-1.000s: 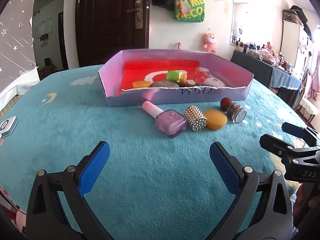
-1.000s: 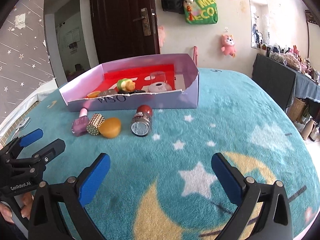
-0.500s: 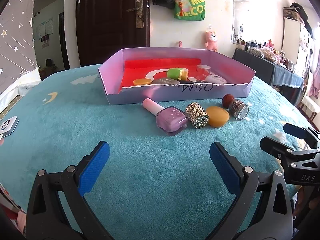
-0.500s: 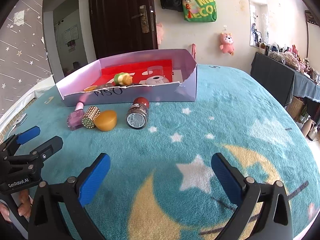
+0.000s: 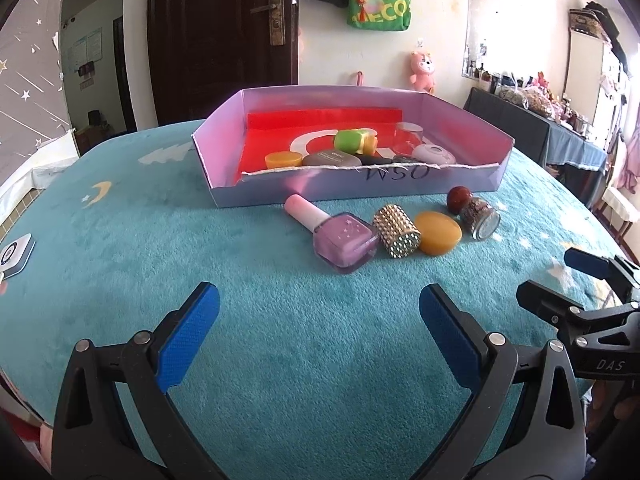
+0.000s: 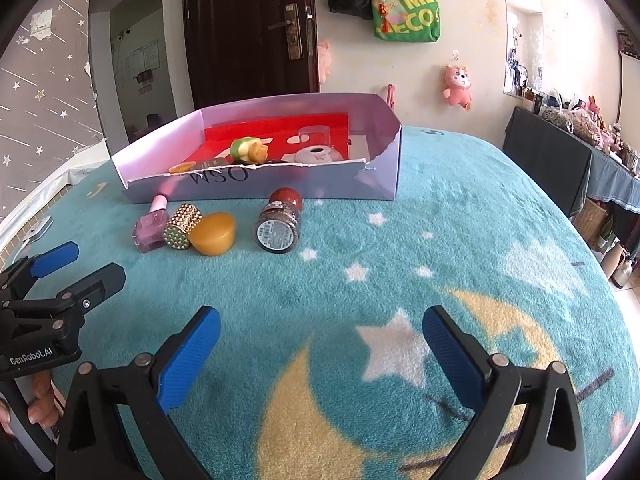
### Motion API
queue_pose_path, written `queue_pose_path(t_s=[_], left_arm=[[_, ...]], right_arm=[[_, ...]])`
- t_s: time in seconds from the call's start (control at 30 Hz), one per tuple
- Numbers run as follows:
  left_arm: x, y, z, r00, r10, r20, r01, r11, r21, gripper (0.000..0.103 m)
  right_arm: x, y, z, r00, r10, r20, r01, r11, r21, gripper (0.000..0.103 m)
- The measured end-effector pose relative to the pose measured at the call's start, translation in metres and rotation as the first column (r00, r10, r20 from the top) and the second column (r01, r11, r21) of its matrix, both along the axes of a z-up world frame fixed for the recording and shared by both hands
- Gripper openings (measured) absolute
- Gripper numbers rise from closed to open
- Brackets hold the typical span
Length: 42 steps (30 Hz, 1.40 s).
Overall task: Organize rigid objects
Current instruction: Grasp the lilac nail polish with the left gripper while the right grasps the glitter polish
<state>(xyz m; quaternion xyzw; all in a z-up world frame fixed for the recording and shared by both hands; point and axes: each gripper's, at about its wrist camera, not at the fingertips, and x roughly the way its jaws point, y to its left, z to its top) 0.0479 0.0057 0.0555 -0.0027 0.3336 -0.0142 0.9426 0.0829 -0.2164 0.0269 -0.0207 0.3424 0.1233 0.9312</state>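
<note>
We are finding several items already lying in the cardboard box (image 5: pixel 256 194). The nail polish bottle (image 5: pixel 344 240), studded cap (image 5: pixel 397 231), orange piece (image 5: pixel 437 233) and glitter jar (image 6: pixel 278 226) are waiting on the blanket (image 5: pixel 160 240) just outside. We are holding the left gripper (image 5: pixel 319 318) and right gripper (image 6: pixel 321 330) spread wide, carrying nothing.

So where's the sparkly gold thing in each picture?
Left wrist view: the studded gold cap lies right of centre, between the purple nail polish bottle and the orange lump.
Right wrist view: the same cap is at left of centre, between those two.
Shared landmark: the box marked "WSO", just behind.
</note>
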Motion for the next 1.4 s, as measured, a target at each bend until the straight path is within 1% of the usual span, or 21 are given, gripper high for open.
queue_pose_path(t_s=[0.13,0.3,0.43,0.63,0.8,0.97,1.13,1.3,1.4], left_arm=[[0.011,0.006,0.008,1.000,0.007,-0.008,-0.007,1.000,-0.019,0.102],[0.025,0.007,0.016,1.000,0.009,-0.022,-0.010,1.000,-0.024,0.102],[0.041,0.007,0.018,0.998,0.011,-0.055,-0.012,1.000,-0.021,0.102],[0.062,0.009,0.009,0.991,0.022,-0.132,-0.024,1.000,-0.016,0.102],[0.073,0.010,0.002,0.985,0.023,-0.171,-0.025,1.000,-0.012,0.102],[0.080,0.007,0.001,0.982,0.020,-0.189,-0.019,1.000,0.008,0.102],[0.085,0.009,-0.002,0.978,0.006,-0.210,-0.007,1.000,-0.004,0.102],[0.076,0.019,-0.003,0.979,-0.011,-0.205,0.010,1.000,-0.004,0.102],[0.070,0.029,-0.001,0.977,0.009,-0.212,-0.011,1.000,-0.006,0.102]], right_arm=[[0.006,0.000,0.004,1.000,0.009,-0.023,-0.009,1.000,0.011,0.103],[0.015,0.000,0.015,1.000,0.010,-0.017,-0.009,1.000,0.013,0.103],[0.026,-0.002,0.023,1.000,0.004,-0.014,-0.003,1.000,0.019,0.103],[0.043,-0.003,0.031,1.000,0.007,-0.025,-0.006,1.000,0.017,0.103],[0.053,-0.003,0.032,0.999,0.013,-0.038,-0.013,1.000,0.002,0.103],[0.060,-0.001,0.030,0.999,0.015,-0.048,-0.015,1.000,-0.002,0.103],[0.065,0.001,0.027,0.998,0.023,-0.063,-0.024,1.000,-0.006,0.103],[0.069,0.002,0.026,0.997,0.032,-0.076,-0.032,0.999,-0.009,0.103],[0.071,0.004,0.025,0.996,0.036,-0.079,-0.037,0.999,-0.013,0.103]])
